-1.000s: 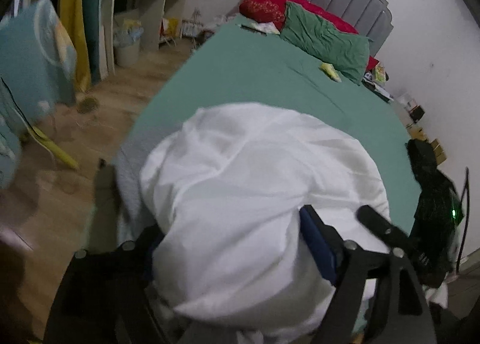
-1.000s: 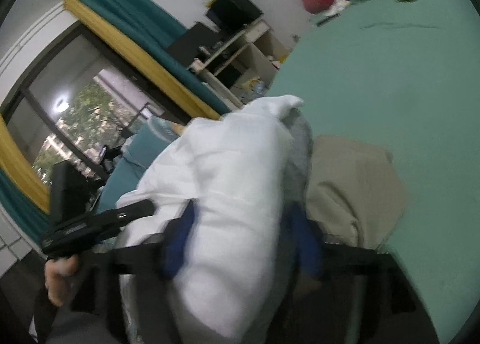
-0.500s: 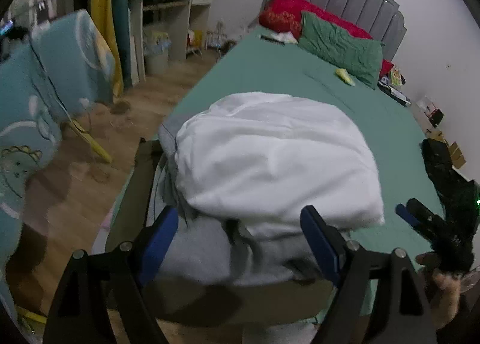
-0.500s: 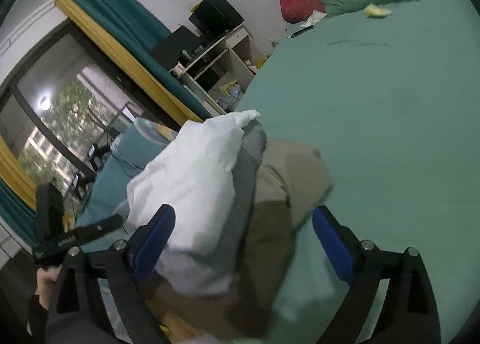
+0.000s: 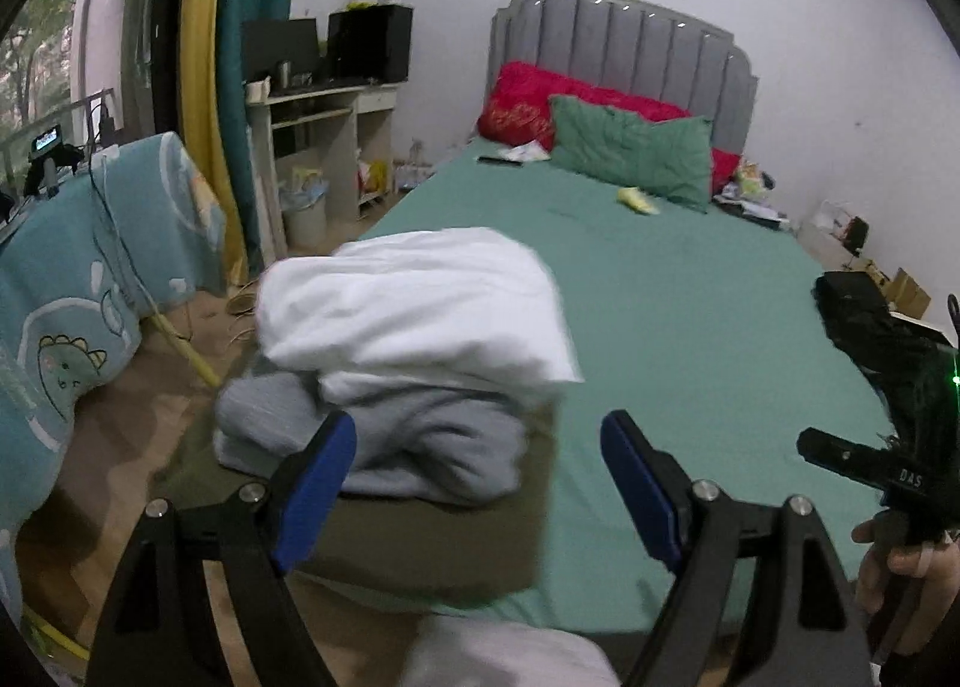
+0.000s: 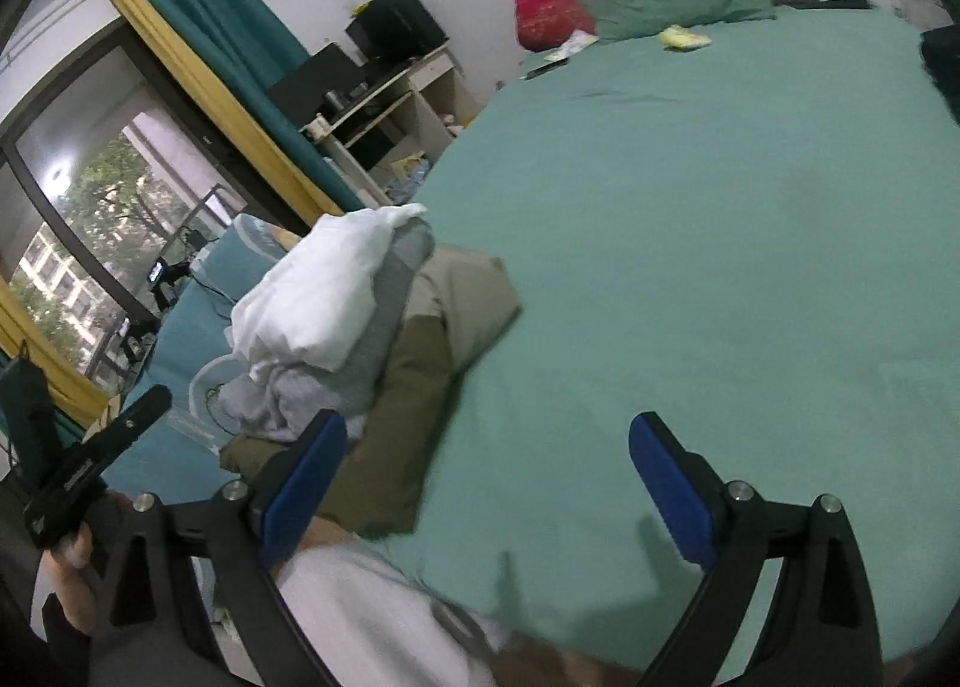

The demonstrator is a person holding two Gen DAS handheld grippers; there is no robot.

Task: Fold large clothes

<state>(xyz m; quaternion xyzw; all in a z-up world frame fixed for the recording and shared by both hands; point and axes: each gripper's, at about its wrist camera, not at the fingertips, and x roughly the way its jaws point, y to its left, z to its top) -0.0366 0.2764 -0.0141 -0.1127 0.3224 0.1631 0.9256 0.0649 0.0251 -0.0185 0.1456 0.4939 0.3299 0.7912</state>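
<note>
Bedroom, green bed point(image 5: 690, 327); folded stack point(image 5: 414, 339) of white, grey, olive clothes sits at the bed's near corner, about 10 o'clock, likely parked clear of the folding area; left gripper point(image 5: 477, 477) and right gripper point(image 6: 489, 471) fingers apart, nothing between them.

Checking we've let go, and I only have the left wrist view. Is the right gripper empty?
Observer: Yes. The right gripper is open, with nothing between its pads.
Operator: What lies ahead of it?
Observer: Only bare sheet. The stack sits off to the left of its jaws, at the sheet's edge.
</note>
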